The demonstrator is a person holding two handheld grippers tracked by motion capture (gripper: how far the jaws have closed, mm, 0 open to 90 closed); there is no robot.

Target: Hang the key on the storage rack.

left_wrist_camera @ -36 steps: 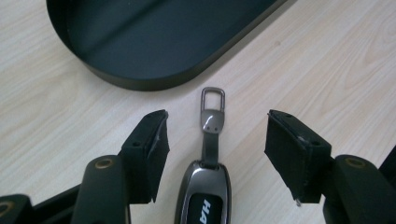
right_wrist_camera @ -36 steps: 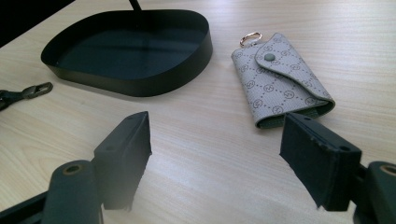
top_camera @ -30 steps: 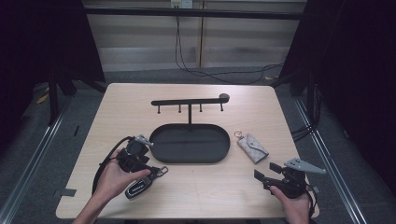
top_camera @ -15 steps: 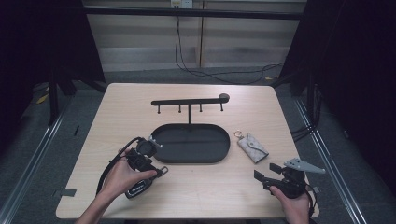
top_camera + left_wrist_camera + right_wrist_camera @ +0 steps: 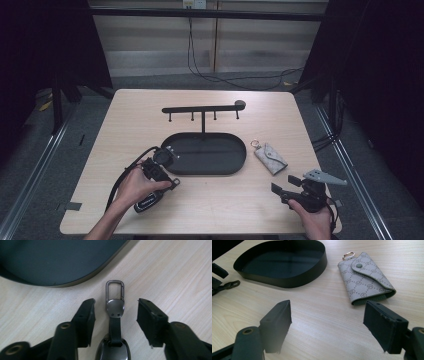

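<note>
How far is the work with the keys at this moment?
Nothing looks finished: the hook rack and black tray hold nothing. In hand: the left claw straddles the car key fob's strap, jaws just closing, not yet pressing. Left: lifting it, then the grey key pouch ahead of the open right claw.

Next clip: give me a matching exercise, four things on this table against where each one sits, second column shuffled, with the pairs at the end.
Things:
1. key fob with clip
2. grey key pouch
3. black oval tray
4. black hook bar

Places:
A. standing on a post over the tray's far side
B. on the bare wood to the tray's right, flap snapped shut
C. between the open fingers of the left gripper, untouched
D. in the middle of the table, nothing in it

Pairs: 1-C, 2-B, 3-D, 4-A
</note>
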